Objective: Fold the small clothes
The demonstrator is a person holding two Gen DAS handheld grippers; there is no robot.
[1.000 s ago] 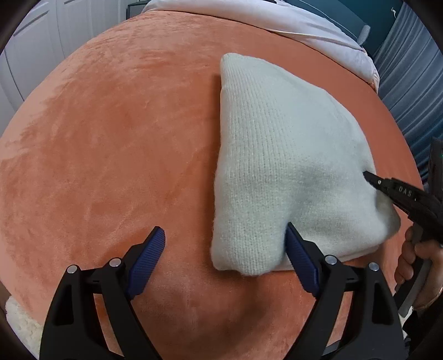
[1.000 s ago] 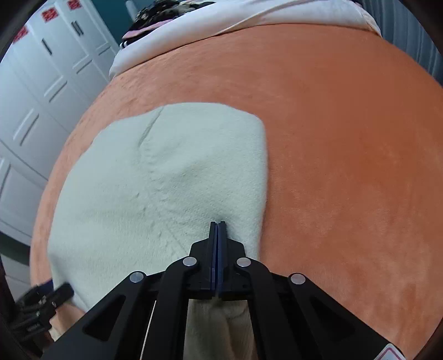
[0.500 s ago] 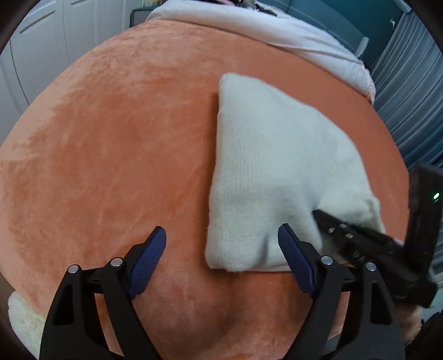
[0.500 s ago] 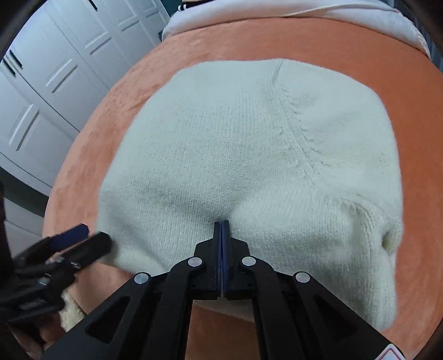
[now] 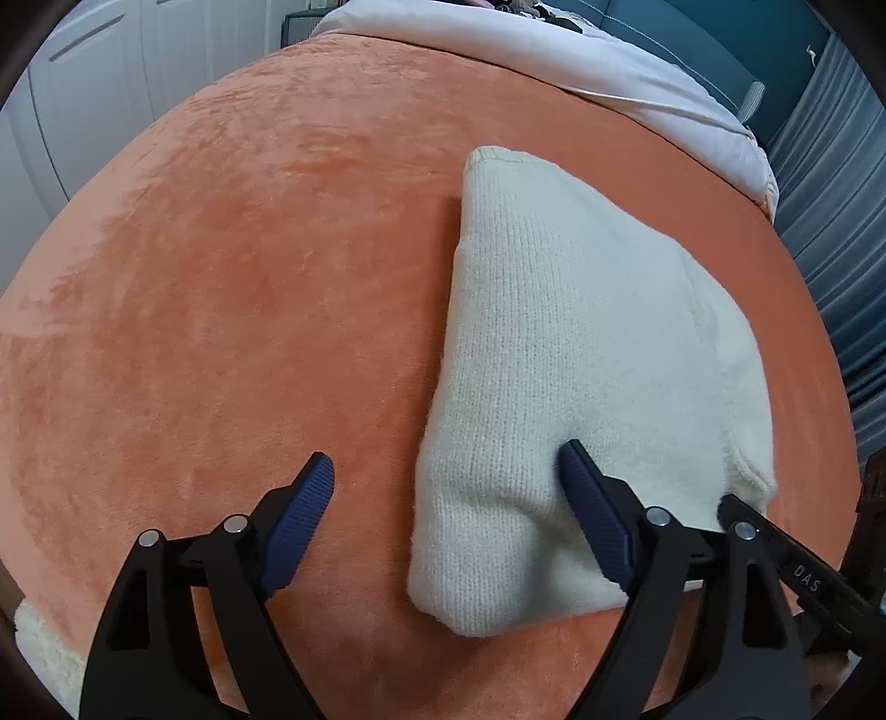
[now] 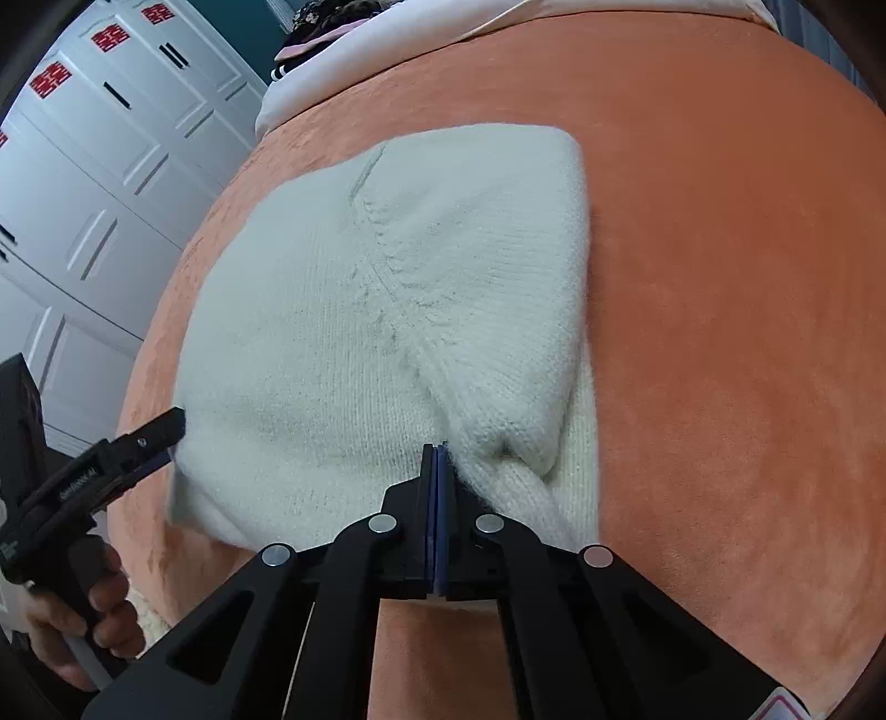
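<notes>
Garment: a cream-white knitted sweater, folded into a thick wedge [image 5: 581, 387], lies on the orange plush bedspread [image 5: 221, 304], right of centre in the left wrist view.
Long axis: runs near to far, from the rounded near-left corner to a narrow far corner pointing toward the white bedding [image 5: 554, 50] at the far end.
Fold detail: a diagonal knit seam crosses the top layer in the right wrist view [image 6: 387, 288].
Left gripper [image 5: 446, 484]: spread wide, blue-padded fingers [image 5: 592, 504] straddling the near-left corner, right finger resting on the knit.
Right gripper [image 6: 436, 451]: pressed together, pinching the near edge of the sweater.
Surroundings: white panelled wardrobe doors [image 6: 111, 166] at left.
</notes>
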